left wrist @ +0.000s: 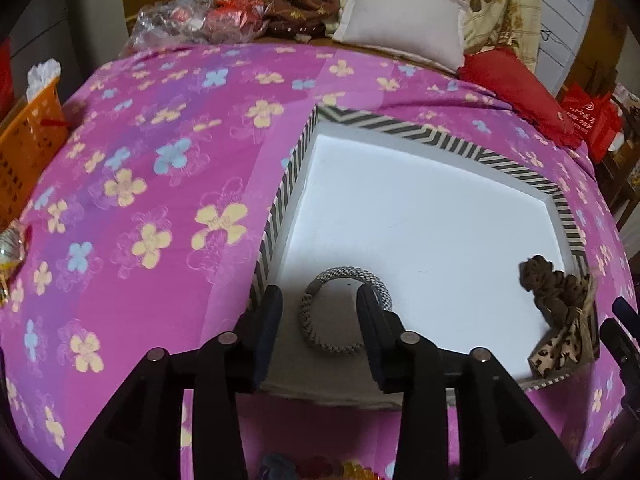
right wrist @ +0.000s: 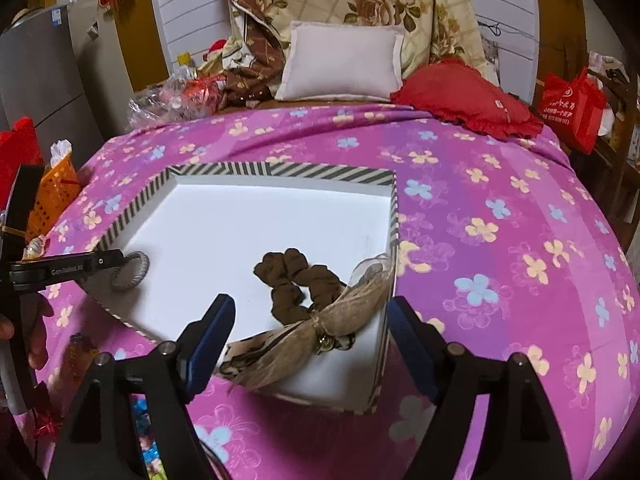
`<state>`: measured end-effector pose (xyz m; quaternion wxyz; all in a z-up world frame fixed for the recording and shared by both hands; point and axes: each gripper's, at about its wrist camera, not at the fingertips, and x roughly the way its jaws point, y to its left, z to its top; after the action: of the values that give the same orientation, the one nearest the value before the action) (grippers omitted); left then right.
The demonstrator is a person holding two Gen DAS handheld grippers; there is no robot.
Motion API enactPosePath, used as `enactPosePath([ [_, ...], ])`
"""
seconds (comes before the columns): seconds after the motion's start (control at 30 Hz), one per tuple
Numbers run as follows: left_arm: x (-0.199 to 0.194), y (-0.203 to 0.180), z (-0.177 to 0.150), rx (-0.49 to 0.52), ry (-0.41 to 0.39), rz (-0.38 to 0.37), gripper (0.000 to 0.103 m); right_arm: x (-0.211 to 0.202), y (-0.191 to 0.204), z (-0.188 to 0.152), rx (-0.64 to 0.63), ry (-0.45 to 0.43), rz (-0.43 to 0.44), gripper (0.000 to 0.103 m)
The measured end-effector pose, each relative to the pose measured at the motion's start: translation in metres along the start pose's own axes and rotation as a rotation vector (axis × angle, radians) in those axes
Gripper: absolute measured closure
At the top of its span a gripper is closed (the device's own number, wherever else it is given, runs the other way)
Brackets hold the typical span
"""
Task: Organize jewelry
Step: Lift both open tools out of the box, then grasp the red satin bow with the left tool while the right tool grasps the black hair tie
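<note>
Only rightward: scrunchie (right wrist: 298, 284) bow over tray (right wrist: 280, 170) rim.

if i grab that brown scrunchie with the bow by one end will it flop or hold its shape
The brown scrunchie is gathered fabric, so it will likely sag. Its gauzy bow drapes over the tray edge, so the tails would probably dangle. It looks light and unlikely to roll.

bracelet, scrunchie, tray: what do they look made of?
Bracelet: probably woven metal mesh or beadwork; silvery grey, fine knit texture.
Scrunchie: soft matte brown fabric, gathered folds, gauzy bow.
Tray: likely card or wood; striped rim, smooth white inside.
</note>
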<state>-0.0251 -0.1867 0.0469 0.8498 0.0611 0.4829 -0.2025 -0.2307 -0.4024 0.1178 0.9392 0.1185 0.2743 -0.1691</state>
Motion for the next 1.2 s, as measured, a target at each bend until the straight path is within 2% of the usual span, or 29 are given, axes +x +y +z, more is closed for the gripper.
enactPosePath([
  [0.17,-0.03,0.001,-0.008,0.016,-0.055,0.013,0.084,-0.025,0.006,-0.002,-0.011,-0.038,0.02,0.021],
  [0.37,-0.07,0.001,-0.035,0.043,-0.114,0.031,0.084,-0.056,0.024,-0.017,-0.05,-0.067,0.042,0.02],
  [0.6,-0.094,-0.002,-0.081,0.071,-0.098,-0.022,0.084,-0.083,0.038,-0.043,-0.081,-0.074,0.062,0.02],
  [0.8,-0.109,-0.007,-0.115,0.078,-0.101,-0.043,0.084,-0.09,0.044,-0.065,-0.079,-0.051,0.1,0.02],
  [1.03,-0.115,0.008,-0.141,0.06,-0.089,-0.026,0.084,-0.086,0.064,-0.084,-0.126,-0.022,0.131,0.02],
  [1.1,-0.114,0.015,-0.147,0.051,-0.078,-0.021,0.084,-0.085,0.068,-0.087,-0.127,-0.018,0.143,0.022],
  [1.2,-0.111,0.025,-0.153,0.03,-0.064,-0.007,0.084,-0.078,0.075,-0.091,-0.133,0.004,0.16,0.031],
])
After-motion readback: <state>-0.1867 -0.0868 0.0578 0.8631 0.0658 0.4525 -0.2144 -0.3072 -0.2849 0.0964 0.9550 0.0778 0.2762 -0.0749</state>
